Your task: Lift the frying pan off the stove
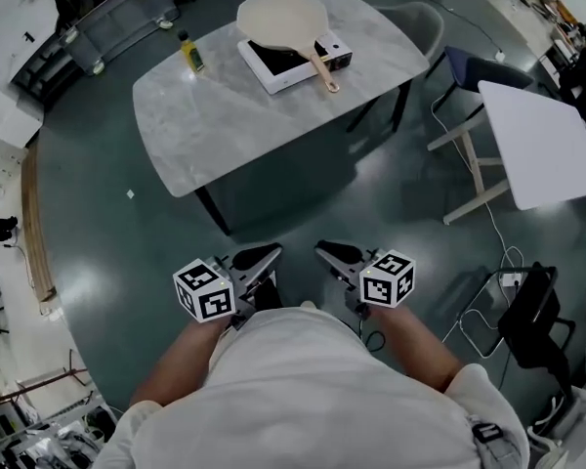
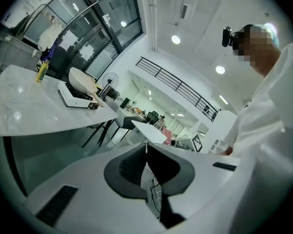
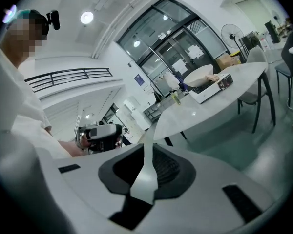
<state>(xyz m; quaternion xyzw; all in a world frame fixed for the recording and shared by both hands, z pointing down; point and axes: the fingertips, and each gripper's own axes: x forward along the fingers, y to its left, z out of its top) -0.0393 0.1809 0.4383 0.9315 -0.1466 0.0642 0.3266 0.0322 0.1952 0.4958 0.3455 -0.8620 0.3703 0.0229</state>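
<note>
On the marble bench [image 1: 225,115], toward its far end: one cream frying pan [image 1: 281,18] resting on a white stove [image 1: 278,66], its wooden handle angled toward the bench's near right edge, with a yellow bottle [image 1: 191,52] standing near the stove's left side. Close in front of the person's body, over the dark floor [image 1: 107,223] and well apart from the bench: left gripper [image 1: 271,252], fingers [image 2: 129,167] pressed together on nothing; right gripper [image 1: 324,251], fingers [image 3: 167,167] parted by a narrow gap, nothing between them.
</note>
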